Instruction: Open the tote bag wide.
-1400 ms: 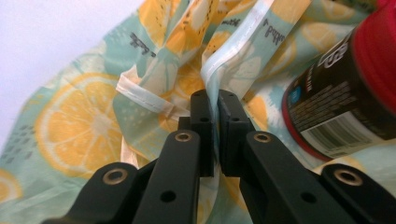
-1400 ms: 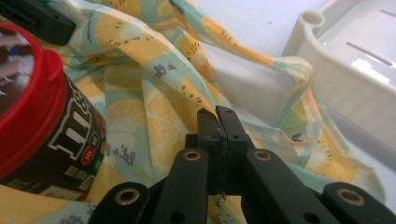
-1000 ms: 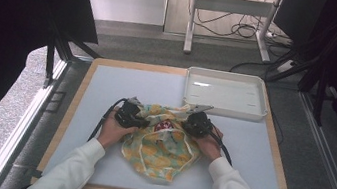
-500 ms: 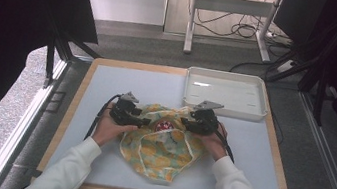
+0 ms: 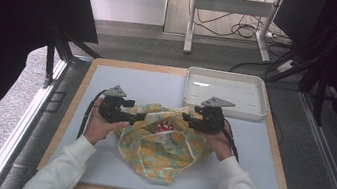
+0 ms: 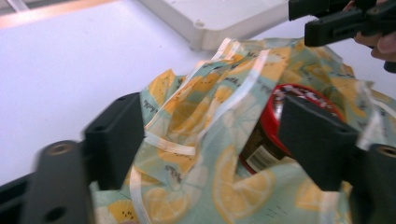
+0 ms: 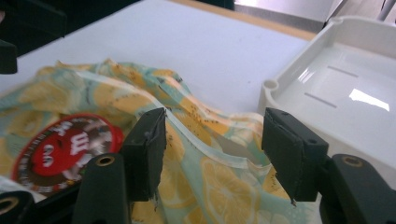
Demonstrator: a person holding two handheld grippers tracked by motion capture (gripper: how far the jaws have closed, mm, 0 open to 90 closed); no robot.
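Lemon-print bag lies on the pale table (cables behind), left claw and right claw both spread

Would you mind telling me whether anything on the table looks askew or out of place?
Yes: the lemon-print bag lies crumpled with its mouth gaping, and a red-lidded jar lies tipped on its side in the opening.

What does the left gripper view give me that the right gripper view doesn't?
Left gripper view: the jar's side label under the red lid, and the right tongs farther off. Right gripper view: the white tray's inside and the red lid's printed top. Both: the lemon-print bag between open jaws, the pads clear of it, and the tray's corner.
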